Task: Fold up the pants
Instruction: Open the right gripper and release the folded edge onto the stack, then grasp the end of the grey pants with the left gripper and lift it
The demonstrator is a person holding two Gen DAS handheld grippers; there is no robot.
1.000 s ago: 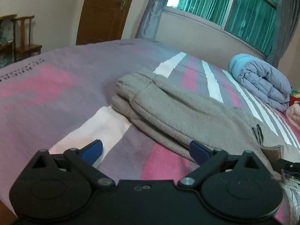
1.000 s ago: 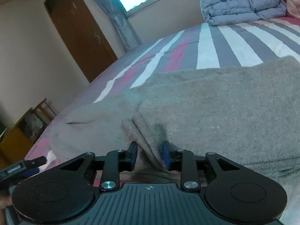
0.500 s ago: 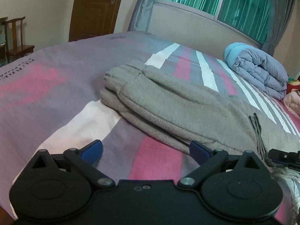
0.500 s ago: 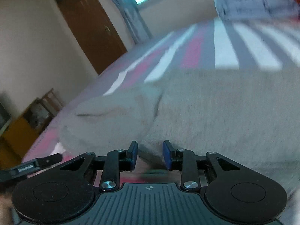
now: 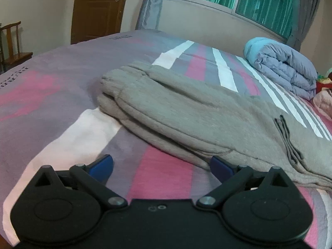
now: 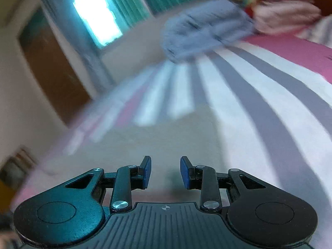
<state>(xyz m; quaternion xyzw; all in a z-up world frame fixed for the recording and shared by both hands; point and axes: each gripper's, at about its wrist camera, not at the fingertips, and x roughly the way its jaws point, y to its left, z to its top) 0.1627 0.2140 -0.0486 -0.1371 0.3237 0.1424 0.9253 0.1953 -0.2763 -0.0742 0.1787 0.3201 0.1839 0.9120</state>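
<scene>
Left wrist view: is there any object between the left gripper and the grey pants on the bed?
Nothing visible stands in the way. The left gripper is open over bare striped bed cover, and the near edge of the folded grey pants lies just beyond its right finger. The rolled blue quilt lies far behind them.

Light: dim indoor, cool daylight through the window [image 5: 238, 2] with green curtains.
Glare: window pane [image 6: 95, 18] blown out white in right wrist view.
Left wrist view: sharp; soft shadows under the grey pants [image 5: 197, 112].
Right wrist view: heavy motion blur on bed [image 6: 259, 103] and folded duvet [image 6: 203, 33]; only the gripper body is crisp.
Edges: fisheye bending, dark corners.
</scene>
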